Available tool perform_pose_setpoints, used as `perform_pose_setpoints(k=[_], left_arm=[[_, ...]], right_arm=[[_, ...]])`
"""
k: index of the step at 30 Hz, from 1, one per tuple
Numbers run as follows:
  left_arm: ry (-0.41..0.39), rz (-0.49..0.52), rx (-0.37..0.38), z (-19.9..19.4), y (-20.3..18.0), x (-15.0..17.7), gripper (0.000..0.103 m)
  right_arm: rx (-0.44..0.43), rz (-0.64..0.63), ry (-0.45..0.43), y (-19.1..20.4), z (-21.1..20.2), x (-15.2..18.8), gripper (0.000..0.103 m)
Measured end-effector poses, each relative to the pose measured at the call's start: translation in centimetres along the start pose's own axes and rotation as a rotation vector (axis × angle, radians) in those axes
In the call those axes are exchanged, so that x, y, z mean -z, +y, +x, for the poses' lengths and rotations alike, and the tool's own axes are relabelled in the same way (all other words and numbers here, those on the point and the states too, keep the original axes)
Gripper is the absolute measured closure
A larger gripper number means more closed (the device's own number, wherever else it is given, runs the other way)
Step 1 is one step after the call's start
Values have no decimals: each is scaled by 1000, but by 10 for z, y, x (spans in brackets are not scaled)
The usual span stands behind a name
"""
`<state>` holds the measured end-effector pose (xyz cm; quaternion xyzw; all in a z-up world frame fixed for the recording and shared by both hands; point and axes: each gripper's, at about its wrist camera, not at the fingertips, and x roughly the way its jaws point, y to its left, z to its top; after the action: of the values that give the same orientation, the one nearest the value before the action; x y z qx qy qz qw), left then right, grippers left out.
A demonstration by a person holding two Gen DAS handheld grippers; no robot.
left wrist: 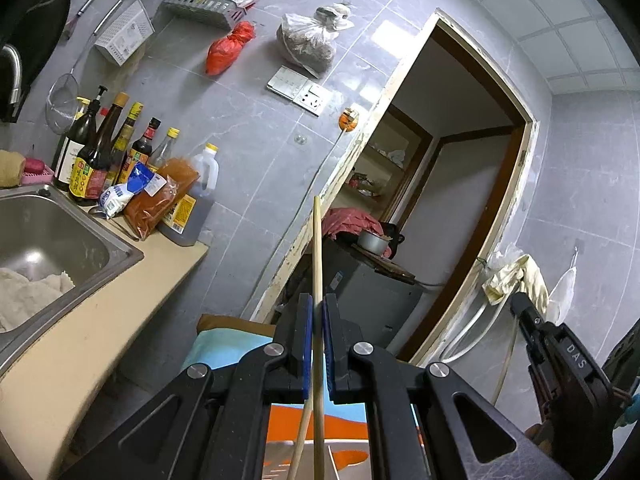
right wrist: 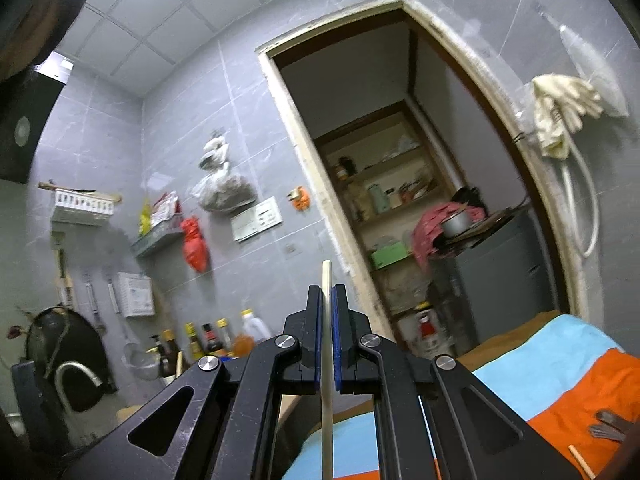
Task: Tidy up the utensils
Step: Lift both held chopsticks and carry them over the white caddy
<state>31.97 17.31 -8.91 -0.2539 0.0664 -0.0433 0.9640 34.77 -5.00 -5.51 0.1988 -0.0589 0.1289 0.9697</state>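
Note:
My left gripper (left wrist: 318, 304) is shut on thin wooden chopsticks (left wrist: 317, 240). One tip sticks up well past the blue pads, and two shafts spread apart below the jaws. My right gripper (right wrist: 327, 294) is shut on a single pale chopstick (right wrist: 327, 276) that pokes a little above its pads and runs down out of view. Both grippers are held up in the air, pointing toward a doorway. In the left wrist view the right gripper (left wrist: 520, 308) shows side-on at the right edge. Another wooden chopstick (right wrist: 580, 462) and grey metal utensils (right wrist: 608, 426) lie on a blue and orange cloth (right wrist: 560, 364).
A steel sink (left wrist: 80, 216) with a white rag sits in the beige counter (left wrist: 100, 320) at left. Sauce bottles (left wrist: 100, 152) and packets crowd its back corner. Racks and bags hang on the grey tiled wall. The doorway (right wrist: 400, 160) has a grey fridge (right wrist: 508, 272) in it.

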Motion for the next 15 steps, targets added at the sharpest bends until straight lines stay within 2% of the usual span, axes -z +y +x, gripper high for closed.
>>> perform_pose_setpoints(k=[5, 15], left_arm=[[8, 25, -1, 0, -3, 6, 98], [-1, 39, 14, -5, -7, 10, 98]], right_arm=[[47, -31, -15, 4, -4, 6, 99], [74, -23, -13, -6, -5, 14, 99]])
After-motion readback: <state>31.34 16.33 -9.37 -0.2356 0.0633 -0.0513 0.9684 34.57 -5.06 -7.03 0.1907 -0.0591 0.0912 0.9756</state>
